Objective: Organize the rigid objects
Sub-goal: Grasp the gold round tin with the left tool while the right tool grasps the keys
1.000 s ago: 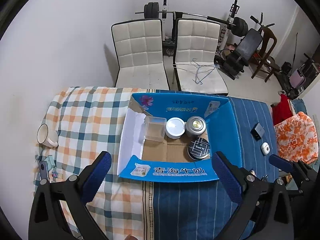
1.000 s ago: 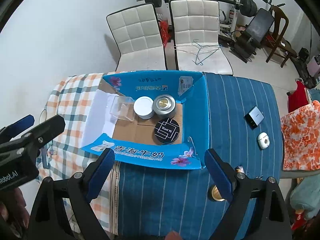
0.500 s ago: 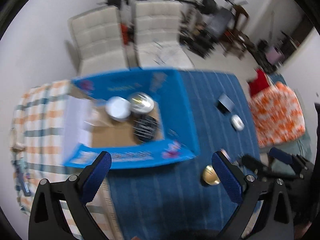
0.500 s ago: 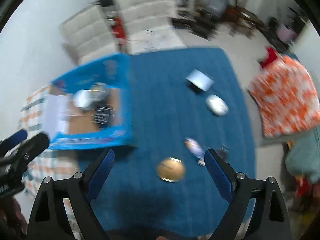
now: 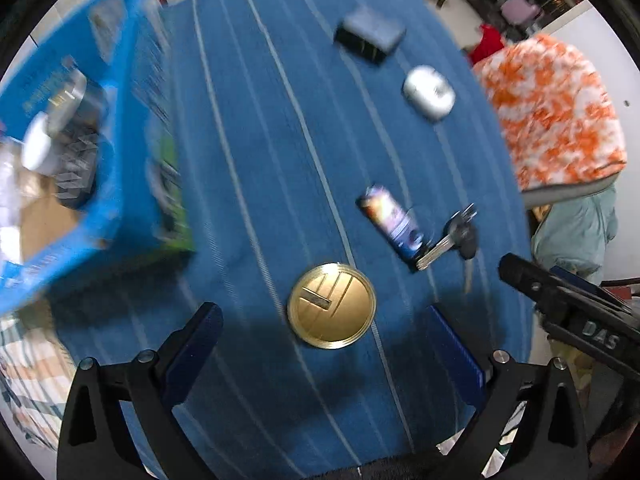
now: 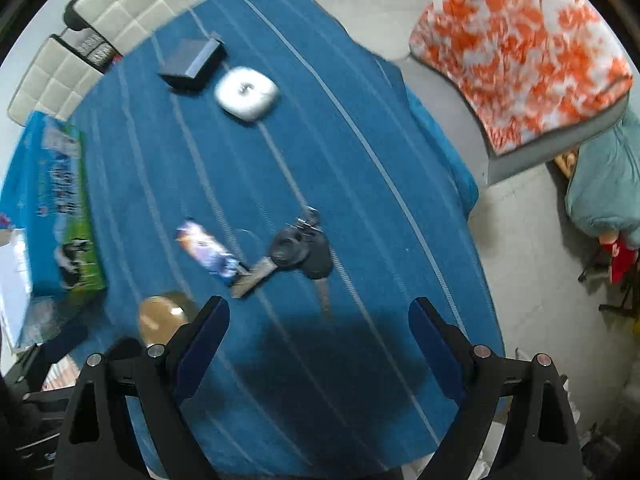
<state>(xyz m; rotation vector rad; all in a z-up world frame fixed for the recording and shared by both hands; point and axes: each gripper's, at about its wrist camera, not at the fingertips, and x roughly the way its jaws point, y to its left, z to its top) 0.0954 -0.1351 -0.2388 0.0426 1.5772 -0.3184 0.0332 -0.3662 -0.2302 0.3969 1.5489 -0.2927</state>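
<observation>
A round gold tin (image 5: 332,306) lies on the blue striped cloth just ahead of my left gripper (image 5: 328,344), which is open and empty. A bunch of keys (image 6: 300,254) and a small printed lighter (image 6: 208,250) lie ahead of my right gripper (image 6: 320,336), also open and empty. The keys (image 5: 456,240) and lighter (image 5: 390,220) show in the left wrist view too. Farther off sit a white oval case (image 6: 246,94) and a dark flat box (image 6: 192,62). The blue carton (image 5: 76,152) with several tins inside stands at the left.
An orange-and-white cushion (image 6: 520,48) on a seat lies off the table's right edge. White padded chairs (image 6: 104,20) stand behind the table. The right gripper's body (image 5: 568,312) shows at the right of the left wrist view. The table edge (image 6: 476,216) drops off to the right.
Both grippers have swung right and down, away from the blue carton, toward the loose items on the blue cloth. The gold tin and keys now lie close ahead. Both stay open.
</observation>
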